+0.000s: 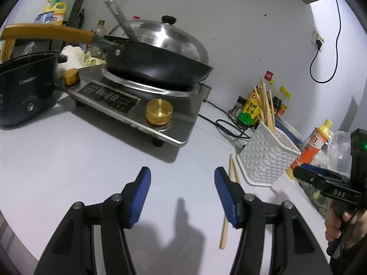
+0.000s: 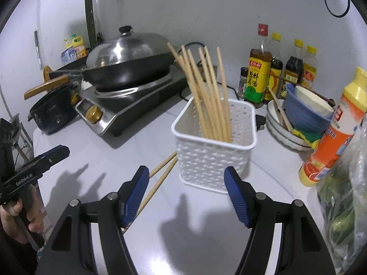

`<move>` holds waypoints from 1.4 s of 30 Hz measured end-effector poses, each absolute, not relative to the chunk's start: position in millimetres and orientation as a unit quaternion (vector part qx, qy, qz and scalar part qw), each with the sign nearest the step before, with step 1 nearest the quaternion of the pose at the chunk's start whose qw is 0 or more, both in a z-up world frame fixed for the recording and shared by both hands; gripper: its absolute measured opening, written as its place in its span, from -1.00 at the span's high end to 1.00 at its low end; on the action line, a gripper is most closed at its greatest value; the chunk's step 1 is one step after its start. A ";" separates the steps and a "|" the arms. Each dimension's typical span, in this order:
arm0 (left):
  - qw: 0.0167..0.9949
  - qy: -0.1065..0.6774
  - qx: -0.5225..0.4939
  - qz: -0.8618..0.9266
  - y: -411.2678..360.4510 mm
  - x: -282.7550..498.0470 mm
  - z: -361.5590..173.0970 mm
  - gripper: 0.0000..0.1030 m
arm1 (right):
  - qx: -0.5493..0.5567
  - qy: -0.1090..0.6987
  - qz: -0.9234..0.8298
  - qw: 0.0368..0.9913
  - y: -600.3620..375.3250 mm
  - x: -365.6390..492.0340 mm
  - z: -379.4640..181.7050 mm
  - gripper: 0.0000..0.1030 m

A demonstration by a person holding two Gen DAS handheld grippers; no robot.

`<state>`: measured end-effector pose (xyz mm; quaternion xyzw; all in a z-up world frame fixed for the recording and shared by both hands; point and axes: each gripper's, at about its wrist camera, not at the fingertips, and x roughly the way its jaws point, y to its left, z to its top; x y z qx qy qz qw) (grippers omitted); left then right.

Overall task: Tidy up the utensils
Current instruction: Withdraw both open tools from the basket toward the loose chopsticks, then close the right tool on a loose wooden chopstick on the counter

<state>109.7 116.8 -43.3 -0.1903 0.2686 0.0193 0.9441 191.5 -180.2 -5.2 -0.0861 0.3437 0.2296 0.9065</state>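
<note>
A white perforated basket (image 2: pixel 215 153) stands on the counter with several wooden chopsticks (image 2: pixel 206 96) leaning upright in it. It also shows in the left wrist view as the basket (image 1: pixel 266 155) at the right. Two loose chopsticks (image 2: pixel 160 176) lie flat on the counter just left of the basket; in the left wrist view these chopsticks (image 1: pixel 226 224) run under the right finger. My left gripper (image 1: pixel 182 197) is open and empty above the counter. My right gripper (image 2: pixel 185 197) is open and empty, just in front of the basket.
An induction cooker (image 1: pixel 137 105) with a lidded wok (image 1: pixel 160 57) stands at the back left, beside a black pot (image 1: pixel 25 91). Sauce bottles (image 2: pixel 270 73), stacked bowls (image 2: pixel 298 119), an orange bottle (image 2: pixel 332 137) and a plastic bag of greens (image 2: pixel 344 206) crowd the right.
</note>
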 end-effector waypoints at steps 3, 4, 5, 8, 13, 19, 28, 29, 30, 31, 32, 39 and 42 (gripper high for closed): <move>0.943 0.270 -0.193 0.029 124.7 102.6 -48.3 -0.12 | -0.092 0.351 0.230 0.903 -173.4 190.9 -14.0 -0.28; 0.942 0.271 -0.194 0.031 127.6 100.6 -49.7 -0.12 | -0.094 0.354 0.231 0.901 -170.7 190.8 -17.4 -0.28; 0.942 0.271 -0.196 0.034 130.4 98.7 -51.3 -0.12 | -0.095 0.357 0.232 0.900 -168.3 190.8 -20.2 -0.28; 0.940 0.274 -0.198 0.042 138.1 93.9 -55.1 -0.12 | -0.099 0.366 0.234 0.895 -158.6 192.2 -31.1 -0.28; 0.938 0.275 -0.204 0.048 151.2 84.7 -59.3 -0.12 | -0.100 0.383 0.234 0.888 -141.2 194.9 -50.2 -0.28; 0.936 0.274 -0.214 0.055 165.5 78.1 -63.0 -0.12 | -0.099 0.405 0.232 0.879 -122.2 201.1 -68.2 -0.06; 0.932 0.271 -0.230 0.065 175.0 70.7 -69.9 -0.12 | -0.105 0.444 0.221 0.862 -109.7 210.6 -97.1 0.63; 0.932 0.273 -0.231 0.065 174.7 71.0 -70.8 -0.12 | -0.108 0.447 0.223 0.859 -108.8 209.7 -99.8 0.64; 0.931 0.274 -0.233 0.064 174.3 71.0 -71.7 -0.12 | -0.114 0.444 0.224 0.860 -108.0 208.0 -100.7 0.66; 0.931 0.272 -0.235 0.064 173.9 70.4 -72.0 -0.12 | -0.120 0.444 0.226 0.859 -106.5 206.3 -101.2 0.67; 0.931 0.271 -0.237 0.065 173.3 69.8 -71.8 -0.12 | -0.124 0.445 0.229 0.857 -104.2 204.5 -102.1 0.68; 0.934 0.273 -0.222 0.060 157.7 72.3 -64.8 -0.12 | -0.144 0.436 0.247 0.853 -104.9 195.8 -102.7 0.87; 0.933 0.283 -0.213 0.056 147.3 79.2 -64.3 -0.12 | -0.149 0.430 0.253 0.854 -110.8 191.2 -102.3 0.88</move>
